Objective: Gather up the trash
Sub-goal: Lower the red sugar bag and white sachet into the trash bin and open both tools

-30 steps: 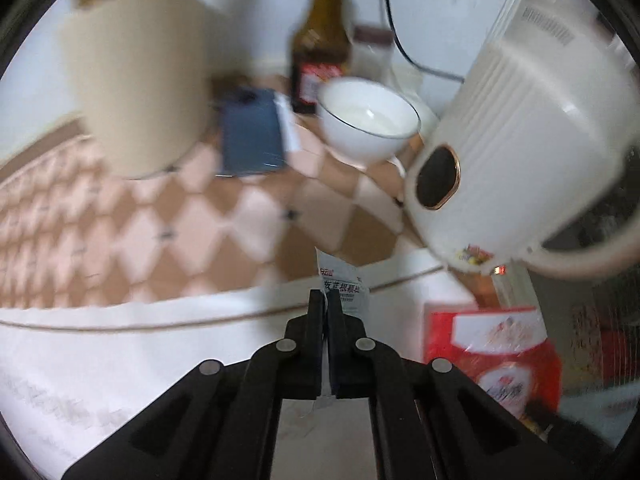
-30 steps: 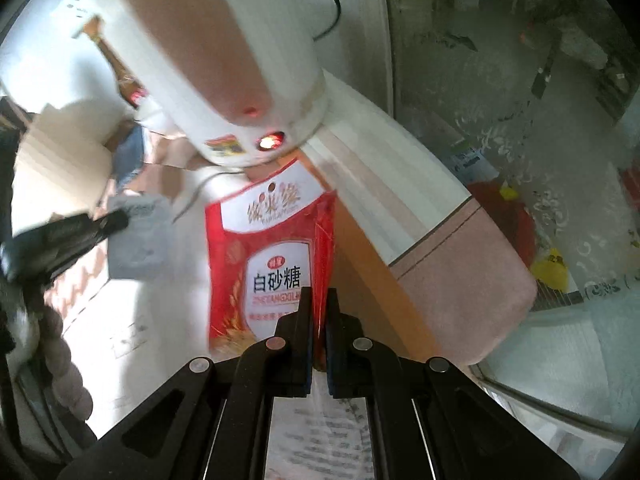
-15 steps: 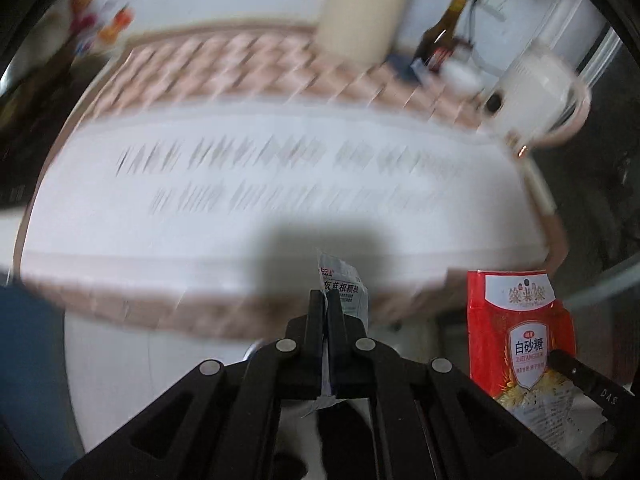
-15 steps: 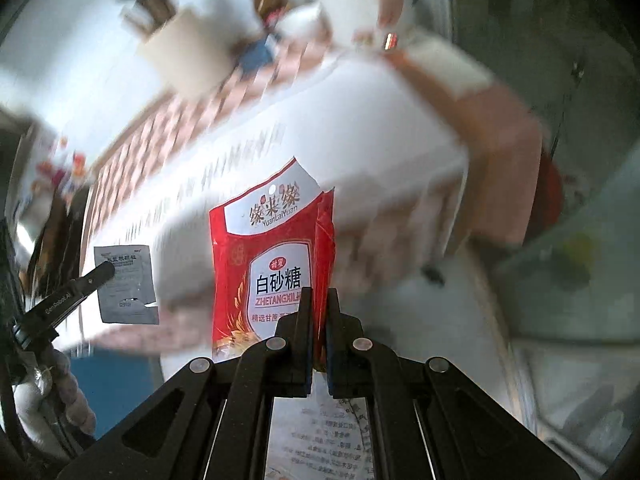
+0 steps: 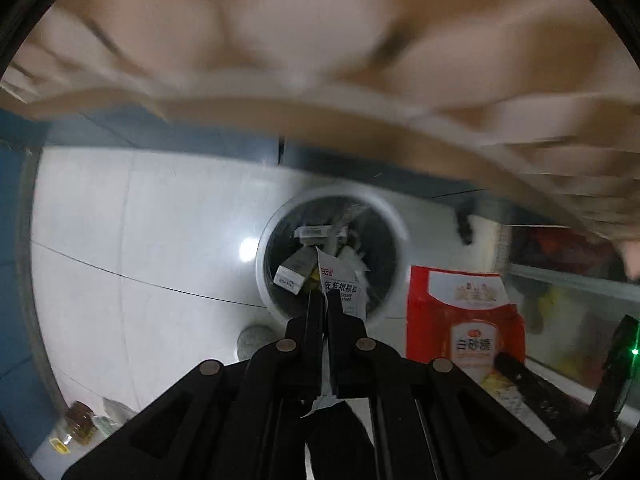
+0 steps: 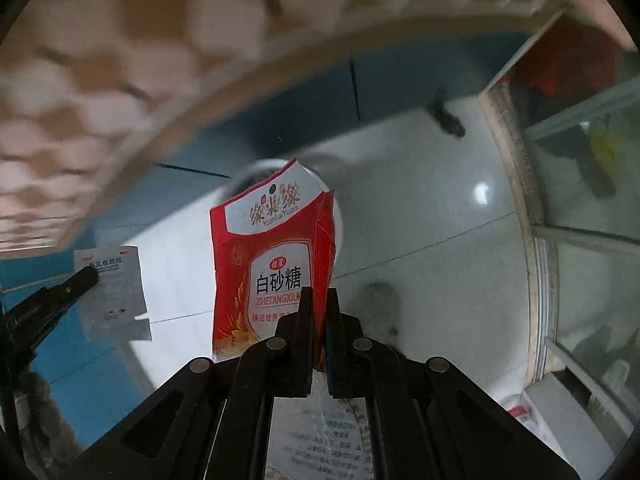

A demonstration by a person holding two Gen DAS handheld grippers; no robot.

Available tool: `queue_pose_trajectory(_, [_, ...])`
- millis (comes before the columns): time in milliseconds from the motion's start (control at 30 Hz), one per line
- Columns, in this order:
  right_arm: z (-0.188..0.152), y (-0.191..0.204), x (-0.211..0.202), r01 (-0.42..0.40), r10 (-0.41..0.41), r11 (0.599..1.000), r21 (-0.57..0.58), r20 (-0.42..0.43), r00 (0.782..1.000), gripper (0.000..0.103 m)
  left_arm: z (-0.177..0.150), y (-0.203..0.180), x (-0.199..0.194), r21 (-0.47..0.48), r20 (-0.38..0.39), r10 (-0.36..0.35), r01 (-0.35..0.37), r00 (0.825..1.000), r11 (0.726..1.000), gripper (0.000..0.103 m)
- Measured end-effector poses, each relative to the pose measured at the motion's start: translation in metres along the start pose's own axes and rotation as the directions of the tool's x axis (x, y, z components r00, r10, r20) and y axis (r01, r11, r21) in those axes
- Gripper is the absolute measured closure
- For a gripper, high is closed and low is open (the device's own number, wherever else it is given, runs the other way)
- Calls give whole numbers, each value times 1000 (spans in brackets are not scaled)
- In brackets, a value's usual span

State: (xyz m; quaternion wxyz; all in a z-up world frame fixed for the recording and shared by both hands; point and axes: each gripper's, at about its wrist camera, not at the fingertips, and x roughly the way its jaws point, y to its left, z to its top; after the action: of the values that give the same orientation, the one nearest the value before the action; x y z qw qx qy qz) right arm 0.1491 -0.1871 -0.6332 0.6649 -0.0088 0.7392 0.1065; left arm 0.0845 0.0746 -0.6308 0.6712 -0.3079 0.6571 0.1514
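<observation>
My left gripper point(image 5: 325, 300) points down and is shut on a small white sachet point(image 5: 343, 288) with black print. Right below it on the floor stands a round white trash bin point(image 5: 268, 240) that holds several scraps of packaging. My right gripper point(image 6: 319, 300) is shut on a red and white sugar bag point(image 6: 272, 256), which hangs above the floor and hides most of the bin point(image 6: 338, 216). In the left wrist view the sugar bag point(image 5: 460, 312) hangs just right of the bin. In the right wrist view the sachet point(image 6: 112, 292) and the left gripper show at the left.
The tablecloth's edge point(image 5: 320, 60) hangs blurred across the top of both views. White floor tiles point(image 5: 140, 240) surround the bin, with blue tiles point(image 6: 80, 360) beside them. A glass cabinet front point(image 6: 580, 200) stands at the right. Small jars point(image 5: 80, 428) sit on the floor at lower left.
Both grippers have dropped from table height to below the table edge, still gripping the sachet and the sugar bag. The trash bin on the floor has come into view under them.
</observation>
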Motion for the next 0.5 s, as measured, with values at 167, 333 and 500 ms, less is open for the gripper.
queue_pose_trajectory(167, [36,8,136,51,-55,996,-68,-46,997,99,17,16,122,-3,-69,24,-24,997,1000,103])
queue_pose_trajectory(333, [49,26,215,71,-81,983,-169,-53,995,98,22,18,178,43,-134,53,-48,990,998,99])
queue_pose_trajectory(500, [55,42,239,42,-58,982,-185,-83,995,77,17,20,178,70,-130,114,-105,985,992,94])
